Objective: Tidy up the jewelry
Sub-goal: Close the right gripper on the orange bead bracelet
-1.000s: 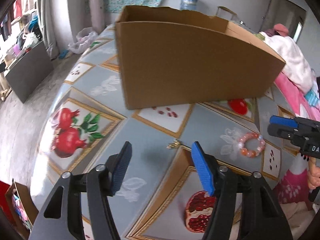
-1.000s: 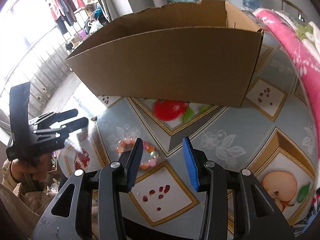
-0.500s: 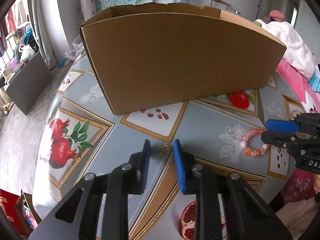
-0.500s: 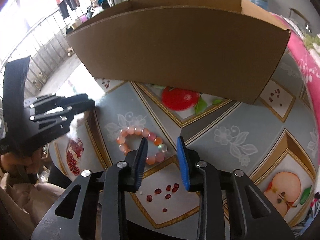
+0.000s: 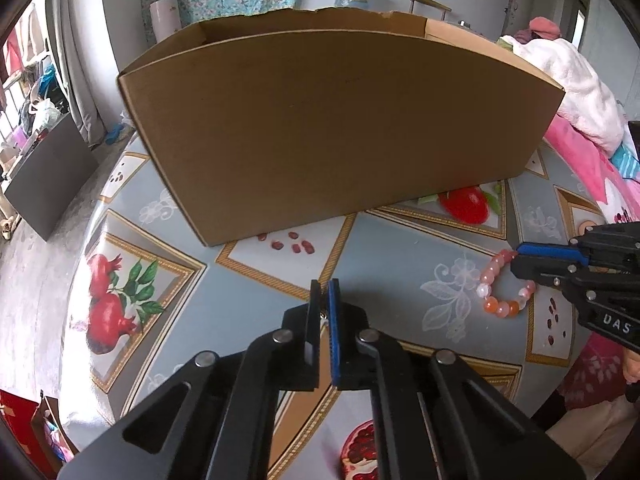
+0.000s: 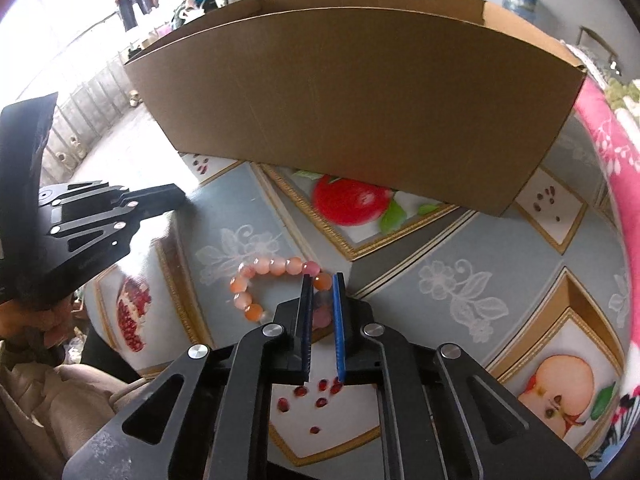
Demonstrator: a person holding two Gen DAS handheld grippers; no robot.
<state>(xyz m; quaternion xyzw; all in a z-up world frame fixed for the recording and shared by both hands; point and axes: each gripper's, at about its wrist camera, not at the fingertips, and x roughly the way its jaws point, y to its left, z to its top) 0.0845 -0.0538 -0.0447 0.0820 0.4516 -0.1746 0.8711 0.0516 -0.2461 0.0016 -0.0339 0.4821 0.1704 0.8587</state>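
Observation:
A pink and orange bead bracelet (image 6: 260, 276) lies on the patterned tablecloth (image 6: 460, 240); it also shows in the left wrist view (image 5: 500, 296). My right gripper (image 6: 322, 280) is shut on the bracelet's right side, with beads between the pads. My left gripper (image 5: 323, 286) is shut on a small gold jewelry piece (image 5: 322, 316), barely visible between the pads, low over the table. A large open cardboard box (image 5: 340, 128) stands just behind both grippers and also shows in the right wrist view (image 6: 360, 100).
The table (image 5: 400, 248) has a fruit-print cloth. A pink blanket (image 6: 616, 168) and white bedding (image 5: 576, 84) lie to the right. A dark cabinet (image 5: 44, 184) stands on the floor at the left.
Both grippers moved forward and down and closed: the left around the small gold piece, the right around the bracelet's beads.

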